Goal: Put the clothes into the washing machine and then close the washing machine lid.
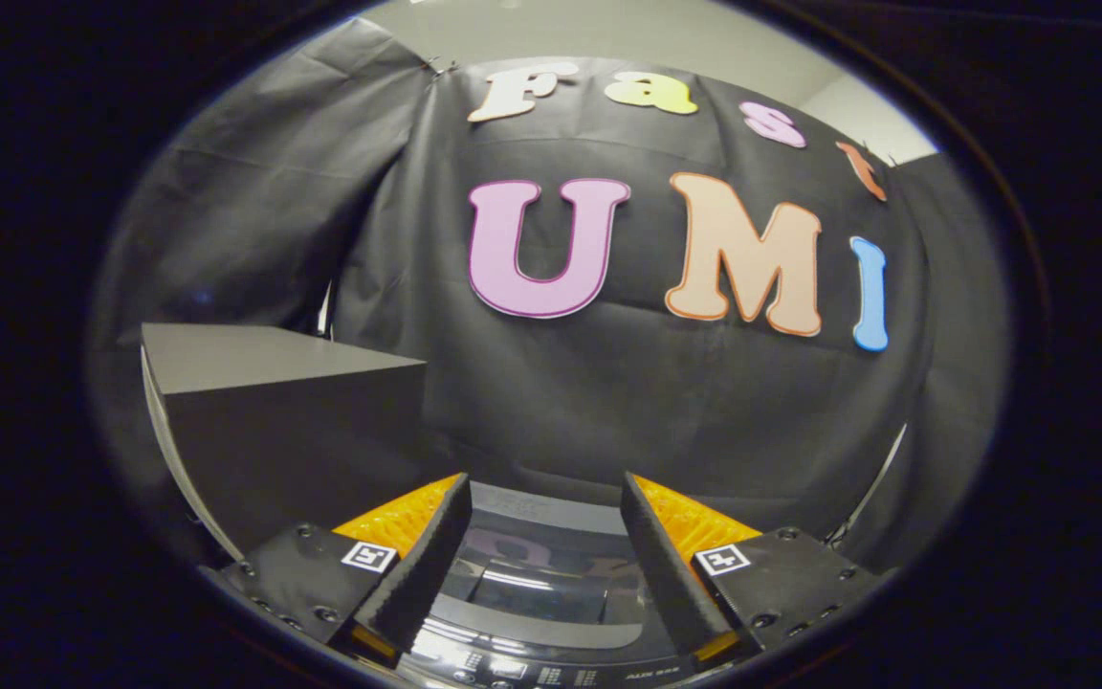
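Two-finger gripper with black pads and orange backs (545, 498) hangs open, holding nothing.
Between and below its fingers lies the glossy dark glass lid of the washing machine (537, 584), apparently closed, its control strip nearest; a dark grey box (274, 402) stands just left.

A dark grey box (274, 383) stands at about nine o'clock, its flat top catching a dull light and its front face in shadow. It sits close against the black cloth wall (608, 411), which hangs creased from ten round to three. A pale ceiling (608, 29) shows at twelve.
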Motion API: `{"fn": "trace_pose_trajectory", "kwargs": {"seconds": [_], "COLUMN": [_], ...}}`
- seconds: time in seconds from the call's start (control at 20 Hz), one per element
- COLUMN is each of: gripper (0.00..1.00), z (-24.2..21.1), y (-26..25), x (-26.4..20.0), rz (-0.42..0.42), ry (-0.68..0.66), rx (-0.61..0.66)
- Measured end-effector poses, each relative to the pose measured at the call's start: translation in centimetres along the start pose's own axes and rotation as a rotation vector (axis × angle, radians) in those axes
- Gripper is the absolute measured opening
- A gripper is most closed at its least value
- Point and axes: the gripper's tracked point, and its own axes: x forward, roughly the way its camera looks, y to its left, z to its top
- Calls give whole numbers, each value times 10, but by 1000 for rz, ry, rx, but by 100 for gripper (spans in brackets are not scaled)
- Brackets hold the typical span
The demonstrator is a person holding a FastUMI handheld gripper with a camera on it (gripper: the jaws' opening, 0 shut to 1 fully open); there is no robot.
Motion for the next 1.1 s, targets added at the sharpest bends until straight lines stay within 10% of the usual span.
{"fn": "trace_pose_trajectory", "kwargs": {"seconds": [1.1], "gripper": [95], "z": [-169], "y": [-74], "x": [-147], "rz": [-90], "ry": [-31], "rx": [191]}}
